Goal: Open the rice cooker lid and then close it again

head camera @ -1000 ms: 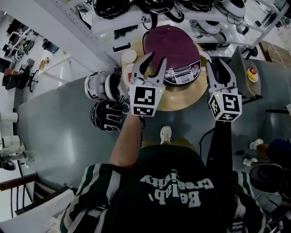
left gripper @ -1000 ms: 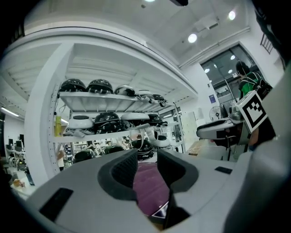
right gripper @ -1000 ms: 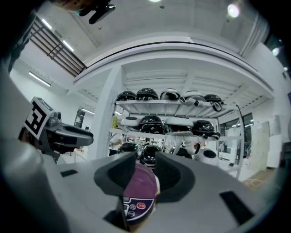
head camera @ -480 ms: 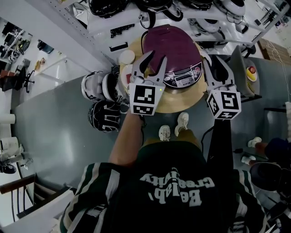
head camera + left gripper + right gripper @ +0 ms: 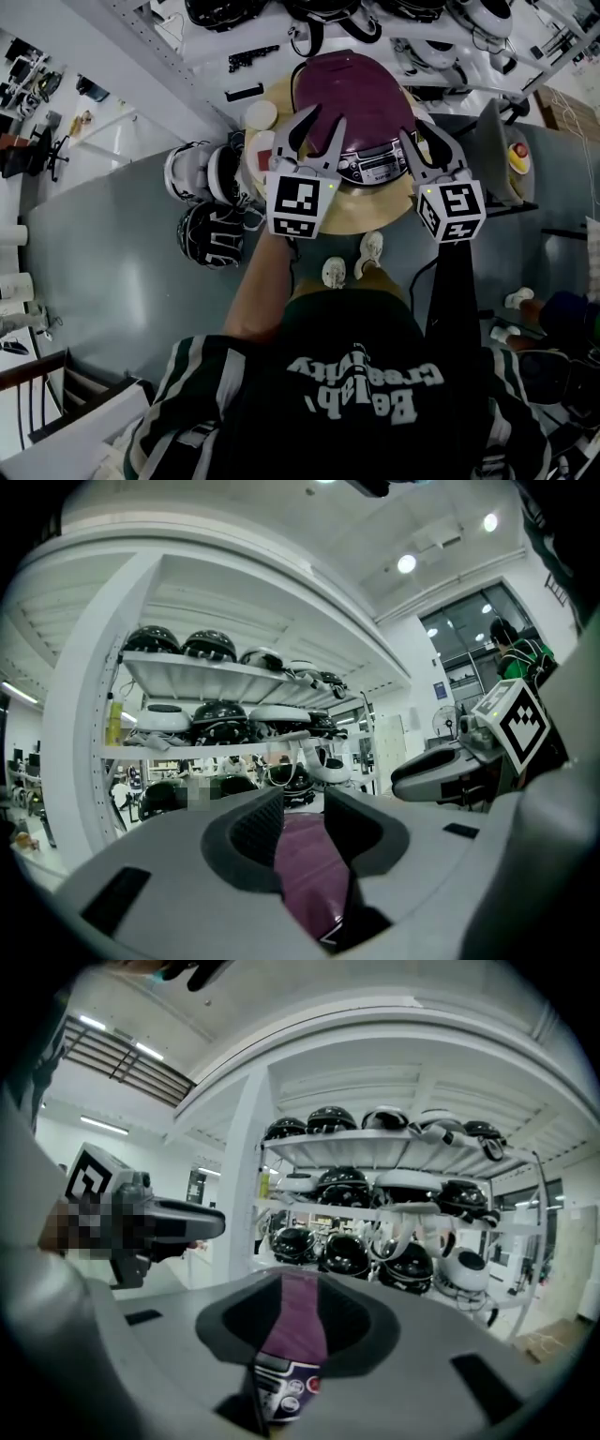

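On the floor at my far left lie dark helmets (image 5: 214, 234), well apart from the work. My left gripper (image 5: 321, 127) hangs over the left edge of the round wooden table (image 5: 361, 208). Its jaws are spread with nothing between the pads, and through the gap I see only maroon plastic ahead. That is the rice cooker (image 5: 361, 122), standing in the middle of the table with its maroon lid (image 5: 347, 84) down and latched, as far as I can judge. Its control panel (image 5: 373, 169) faces me. Just right of that panel is my right gripper (image 5: 427, 141). Its jaws have just been narrowing but remain slightly parted. They pinch nothing, and the lid and panel show beyond the tips rather than between the pads.

I judge this to be the approach, with the opening not yet begun. Next I need one tip on the lid's release near the front edge, pressed squarely. The other gripper should be ready to steady the body so the cooker doesn't slide on the table.
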The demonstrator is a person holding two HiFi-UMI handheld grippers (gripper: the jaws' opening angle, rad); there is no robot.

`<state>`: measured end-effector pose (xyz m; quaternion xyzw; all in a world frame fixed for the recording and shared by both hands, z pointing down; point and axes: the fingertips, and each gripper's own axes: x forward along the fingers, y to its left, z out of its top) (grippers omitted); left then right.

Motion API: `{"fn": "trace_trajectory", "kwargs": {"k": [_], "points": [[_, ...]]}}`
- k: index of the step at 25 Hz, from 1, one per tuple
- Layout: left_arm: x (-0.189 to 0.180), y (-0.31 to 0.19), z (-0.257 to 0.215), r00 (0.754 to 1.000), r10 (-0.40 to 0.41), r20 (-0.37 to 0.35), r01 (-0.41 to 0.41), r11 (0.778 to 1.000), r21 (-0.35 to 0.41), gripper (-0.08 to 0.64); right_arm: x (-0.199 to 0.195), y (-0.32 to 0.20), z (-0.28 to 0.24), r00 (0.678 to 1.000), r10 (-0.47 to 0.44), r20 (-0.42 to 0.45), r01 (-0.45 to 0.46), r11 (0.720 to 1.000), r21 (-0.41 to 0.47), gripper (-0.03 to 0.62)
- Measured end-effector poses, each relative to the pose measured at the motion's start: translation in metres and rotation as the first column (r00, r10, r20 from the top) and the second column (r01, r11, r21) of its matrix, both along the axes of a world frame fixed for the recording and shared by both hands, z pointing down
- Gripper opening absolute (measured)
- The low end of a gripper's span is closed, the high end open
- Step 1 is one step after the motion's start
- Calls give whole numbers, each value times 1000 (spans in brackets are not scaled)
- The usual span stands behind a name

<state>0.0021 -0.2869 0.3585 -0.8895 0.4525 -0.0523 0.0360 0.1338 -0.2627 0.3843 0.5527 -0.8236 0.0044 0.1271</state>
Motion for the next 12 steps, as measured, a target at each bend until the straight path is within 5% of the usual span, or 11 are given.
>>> {"fn": "trace_trajectory", "kwargs": {"k": [12], "points": [[-12,-1,14,1000,-3,9,3,1000,-24,135,-41,1,81,988,-142,-67,119,957,-265,160]]}}
